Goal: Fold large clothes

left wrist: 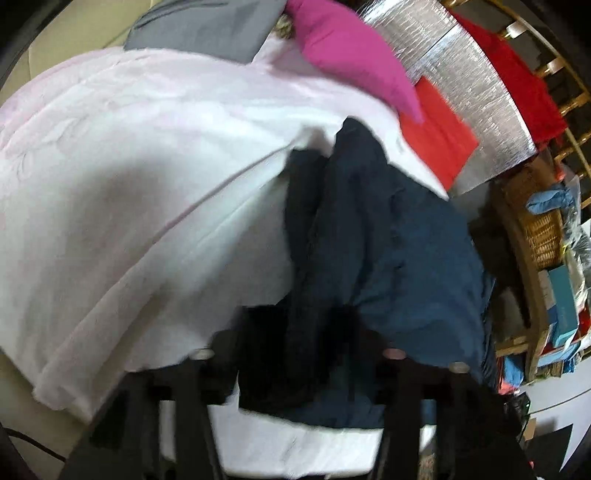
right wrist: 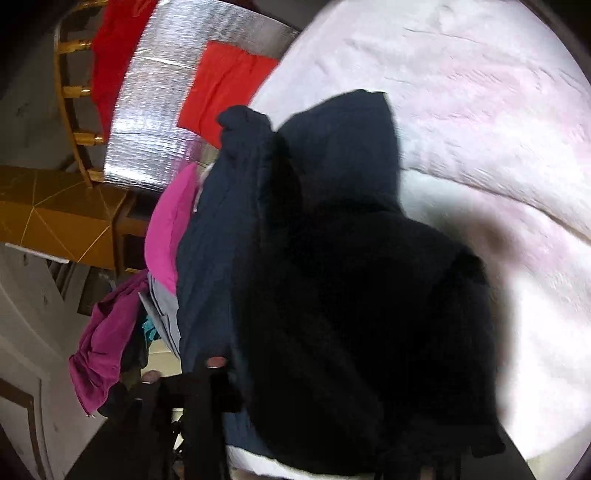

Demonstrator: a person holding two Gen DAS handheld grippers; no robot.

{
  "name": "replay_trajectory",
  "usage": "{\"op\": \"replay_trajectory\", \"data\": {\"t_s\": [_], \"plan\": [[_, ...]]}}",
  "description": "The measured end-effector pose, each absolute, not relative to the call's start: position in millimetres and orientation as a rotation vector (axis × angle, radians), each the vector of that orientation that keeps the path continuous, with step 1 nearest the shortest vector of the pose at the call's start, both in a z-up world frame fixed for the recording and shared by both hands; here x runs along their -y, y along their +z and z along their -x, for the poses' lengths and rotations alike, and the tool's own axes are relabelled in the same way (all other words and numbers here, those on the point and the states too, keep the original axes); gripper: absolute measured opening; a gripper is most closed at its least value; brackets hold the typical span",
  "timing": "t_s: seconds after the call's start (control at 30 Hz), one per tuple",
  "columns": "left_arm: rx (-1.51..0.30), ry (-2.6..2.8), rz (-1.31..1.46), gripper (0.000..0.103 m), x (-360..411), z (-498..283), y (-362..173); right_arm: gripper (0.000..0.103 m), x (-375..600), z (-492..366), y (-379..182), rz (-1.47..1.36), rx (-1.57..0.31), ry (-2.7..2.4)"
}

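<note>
Left tool: dark navy garment bunches up between its two black fingers. Looks pinched on the fabric, though blur hides the tips. Below the bunch, a white edge of the bed cover shows.

Right tool: mostly buried under the same navy garment. Only the left-side finger shows, the other is covered by cloth. Can't tell whether it is spread or pressed together.

Garment location: lying in a rumpled heap on the pale pink-white bed cover, draped over both tools at the near end, with a hood-like peak pointing away from the right wrist camera.

Beside it, right wrist view: magenta garment and a grey piece hang off the edge, touching the navy one.

Further out, left wrist view: magenta cloth and grey cloth sit at the far end of the bed. An orange-red cloth lies against a silver foil-faced panel. A red cloth hangs over a wooden railing.

Far right: wicker basket and teal boxes. No readable text or brand anywhere; everything is motion-blurred.
</note>
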State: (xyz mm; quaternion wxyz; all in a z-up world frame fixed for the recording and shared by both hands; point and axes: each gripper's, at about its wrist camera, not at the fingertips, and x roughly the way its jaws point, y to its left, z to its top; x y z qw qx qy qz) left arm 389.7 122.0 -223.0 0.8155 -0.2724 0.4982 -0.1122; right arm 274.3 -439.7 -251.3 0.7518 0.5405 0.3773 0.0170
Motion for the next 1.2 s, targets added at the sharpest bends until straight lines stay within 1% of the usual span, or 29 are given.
{"op": "replay_trajectory", "data": {"t_s": [0.03, 0.13, 0.2, 0.23, 0.27, 0.3, 0.33, 0.47, 0.6, 0.73, 0.83, 0.87, 0.9, 0.93, 0.97, 1.0, 1.07, 1.1, 1.13, 1.2], "plan": [[-1.069, -0.253, 0.579, 0.06, -125.8, -387.4, -222.0, 0.066, 443.0, -269.8, -247.8, -1.168, -0.823, 0.038], [-1.082, -0.266, 0.546, 0.063, -139.3, -381.2, -213.0, 0.069, 458.0, -253.9, -235.1, -1.105, -0.828, 0.029], [-1.071, -0.268, 0.521, 0.064, -148.5, -378.6, -203.6, 0.073, 471.2, -244.8, -227.8, -1.089, -0.831, 0.018], [-1.064, -0.262, 0.51, 0.067, -151.4, -379.9, -199.3, 0.075, 477.5, -240.7, -225.9, -1.085, -0.825, 0.011], [-1.054, -0.261, 0.503, 0.069, -152.9, -382.7, -196.4, 0.08, 485.7, -236.9, -223.3, -1.077, -0.814, -0.004], [-1.047, -0.262, 0.496, 0.073, -150.7, -390.4, -192.1, 0.084, 495.5, -237.2, -220.8, -1.073, -0.801, -0.025], [-1.049, -0.262, 0.49, 0.074, -150.3, -395.8, -189.8, 0.092, 500.3, -239.6, -221.1, -1.078, -0.797, -0.029], [-1.054, -0.32, 0.494, 0.074, -134.6, -431.4, -187.8, 0.092, 517.4, -263.5, -232.3, -1.15, -0.784, 0.014], [-1.133, -0.409, 0.509, 0.074, -109.9, -465.0, -204.3, 0.092, 514.4, -303.6, -245.5, -1.189, -0.81, 0.067], [-1.207, -0.46, 0.509, 0.076, -88.3, -480.9, -223.1, 0.092, 494.1, -340.7, -252.0, -1.165, -0.886, 0.136], [-1.203, -0.465, 0.523, 0.077, -78.9, -485.6, -231.8, 0.092, 477.0, -360.1, -250.9, -1.11, -0.917, 0.158], [-1.194, -0.472, 0.53, 0.077, -77.4, -487.1, -233.1, 0.09, 469.6, -367.7, -248.1, -1.072, -0.928, 0.174], [-1.186, -0.477, 0.532, 0.077, -74.3, -489.9, -234.6, 0.086, 462.8, -374.4, -244.7, -1.021, -0.945, 0.173], [-1.18, -0.48, 0.532, 0.076, -72.4, -492.1, -235.0, 0.069, 456.4, -380.9, -241.9, -0.96, -0.964, 0.157], [-1.174, -0.481, 0.528, 0.074, -70.3, -494.7, -234.9, 0.059, 450.8, -386.3, -239.6, -0.903, -0.974, 0.135], [-1.166, -0.473, 0.516, 0.069, -67.8, -498.0, -233.9, 0.056, 447.2, -391.4, -237.2, -0.874, -0.968, 0.127], [-1.155, -0.462, 0.511, 0.06, -65.4, -505.0, -231.4, 0.043, 447.2, -397.8, -231.7, -0.853, -0.94, 0.12], [-1.151, -0.46, 0.51, 0.052, -63.5, -512.9, -228.1, 0.04, 449.3, -402.4, -225.4, -0.847, -0.905, 0.106], [-1.146, -0.463, 0.512, 0.047, -61.9, -519.6, -224.8, 0.036, 451.1, -405.2, -219.0, -0.843, -0.87, 0.095], [-1.121, -0.462, 0.52, 0.044, -58.0, -533.8, -214.6, 0.035, 456.4, -408.8, -206.2, -0.844, -0.789, 0.082]]}}
